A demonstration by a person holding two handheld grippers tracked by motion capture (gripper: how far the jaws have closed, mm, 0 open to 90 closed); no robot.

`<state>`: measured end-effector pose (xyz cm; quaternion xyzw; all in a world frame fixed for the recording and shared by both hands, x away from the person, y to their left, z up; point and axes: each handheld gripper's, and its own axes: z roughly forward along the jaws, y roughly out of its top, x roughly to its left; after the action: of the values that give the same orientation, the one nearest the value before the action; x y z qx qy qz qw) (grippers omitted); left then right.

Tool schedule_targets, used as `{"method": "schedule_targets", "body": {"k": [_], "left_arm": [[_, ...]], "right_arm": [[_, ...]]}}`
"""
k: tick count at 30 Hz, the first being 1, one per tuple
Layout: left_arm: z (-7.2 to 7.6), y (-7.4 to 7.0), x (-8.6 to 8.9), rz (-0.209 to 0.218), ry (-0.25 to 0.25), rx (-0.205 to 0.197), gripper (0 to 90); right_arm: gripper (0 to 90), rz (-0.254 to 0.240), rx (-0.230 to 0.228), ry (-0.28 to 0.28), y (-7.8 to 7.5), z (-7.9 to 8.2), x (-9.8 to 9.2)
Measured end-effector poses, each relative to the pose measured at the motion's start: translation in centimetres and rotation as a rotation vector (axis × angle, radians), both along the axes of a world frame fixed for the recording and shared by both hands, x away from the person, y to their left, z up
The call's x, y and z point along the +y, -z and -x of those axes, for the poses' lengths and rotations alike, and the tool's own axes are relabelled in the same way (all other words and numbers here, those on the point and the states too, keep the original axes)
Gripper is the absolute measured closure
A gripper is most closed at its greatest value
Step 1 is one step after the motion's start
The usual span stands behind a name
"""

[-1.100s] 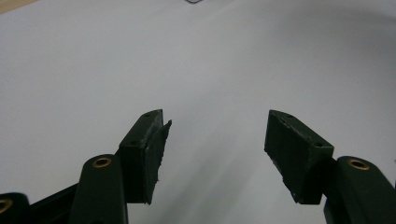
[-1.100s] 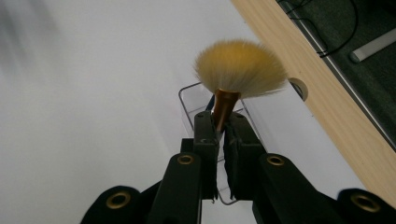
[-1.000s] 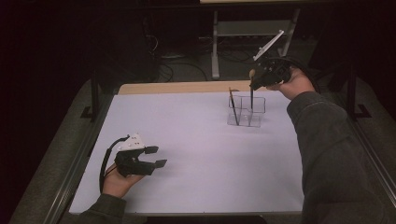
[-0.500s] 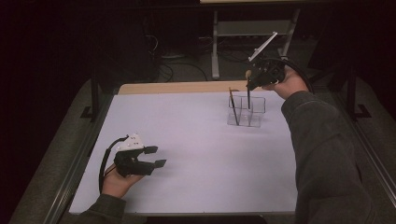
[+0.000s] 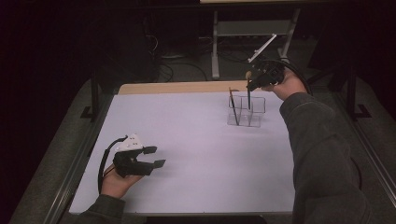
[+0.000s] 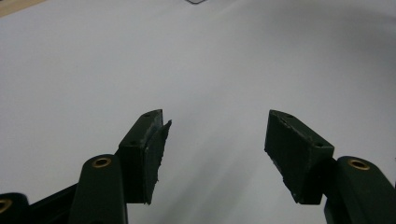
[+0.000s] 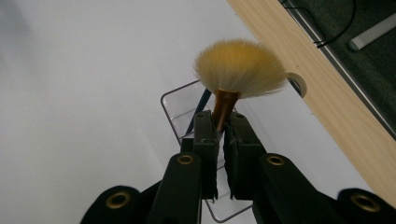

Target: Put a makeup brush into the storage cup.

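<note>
My right gripper (image 5: pixel 251 84) is shut on a makeup brush (image 7: pixel 240 67) with a fluffy yellow head and a copper ferrule. It holds the brush head up, jaws closed on the ferrule. The brush's dark handle (image 5: pixel 249 98) hangs down into a clear acrylic organizer (image 5: pixel 254 116) at the table's far right. In the right gripper view the organizer (image 7: pixel 180 105) lies just beyond my right gripper (image 7: pixel 221 116). A second thin brush (image 5: pixel 233 107) stands in the organizer's left compartment. My left gripper (image 5: pixel 156 156) rests at the near left, open, with nothing between its jaws (image 6: pixel 215 140).
The white table top (image 5: pixel 187 121) ends in a wooden strip (image 5: pixel 177 87) at the far edge. A metal stand (image 5: pixel 217 42) and cables sit on the dark floor behind it. The person's right sleeve (image 5: pixel 317 154) reaches along the table's right side.
My right hand has shifted slightly to the left with the brush, staying over the organizer. The left hand has kept still.
</note>
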<state>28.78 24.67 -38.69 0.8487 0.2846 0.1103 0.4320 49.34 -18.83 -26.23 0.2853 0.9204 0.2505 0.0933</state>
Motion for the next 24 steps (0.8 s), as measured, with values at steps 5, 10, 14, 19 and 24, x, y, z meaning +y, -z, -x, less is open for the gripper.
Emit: {"method": "schedule_targets", "body": {"k": [5,10,14,19,24], "left_arm": [[0.0,0.0,0.0,-0.006,0.005,0.002,37.4],[0.0,-0.1,0.1,-0.008,0.004,0.002,37.1],[0.1,0.0,0.1,-0.009,0.002,0.003,36.9],[0.1,-0.1,0.1,-0.008,0.005,0.004,37.0],[0.1,-0.1,0.2,-0.001,-0.001,0.004,36.8]], "right_arm": [[82.9,-0.005,-0.001,0.007,0.4,0.0,-0.1],[82.9,-0.009,0.006,0.010,0.8,-0.1,-0.2],[82.9,-0.009,0.008,0.012,1.1,-0.2,-0.2],[82.9,-0.011,0.014,0.018,1.6,-0.2,-0.2],[82.9,-0.011,0.020,0.024,2.2,-0.2,-0.5]]}}
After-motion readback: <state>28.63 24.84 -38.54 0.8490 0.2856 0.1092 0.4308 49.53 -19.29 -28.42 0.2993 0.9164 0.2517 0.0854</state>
